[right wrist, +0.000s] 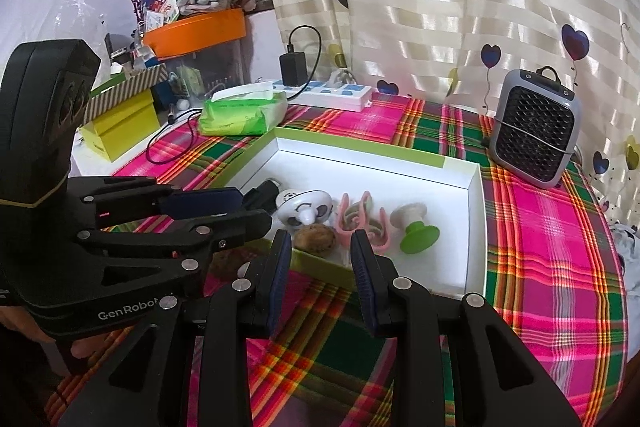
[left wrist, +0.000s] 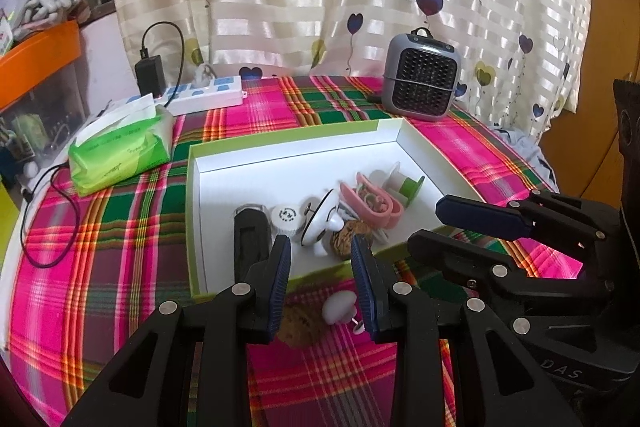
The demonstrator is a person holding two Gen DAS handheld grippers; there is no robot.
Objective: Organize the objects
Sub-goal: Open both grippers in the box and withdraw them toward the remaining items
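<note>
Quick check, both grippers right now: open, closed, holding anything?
Left gripper: open, holding nothing; a small white piece and a brown lump lie on the cloth between its fingers.
Right gripper: open, holding nothing.

My left tongs (left wrist: 322, 283) and right tongs (right wrist: 320, 269) look alike: matte black angular frames, silver round screws, ribbed dark blue pads. White "GenRobot" lettering marks the left body, with bare fingertips (right wrist: 86, 347) beneath.
</note>
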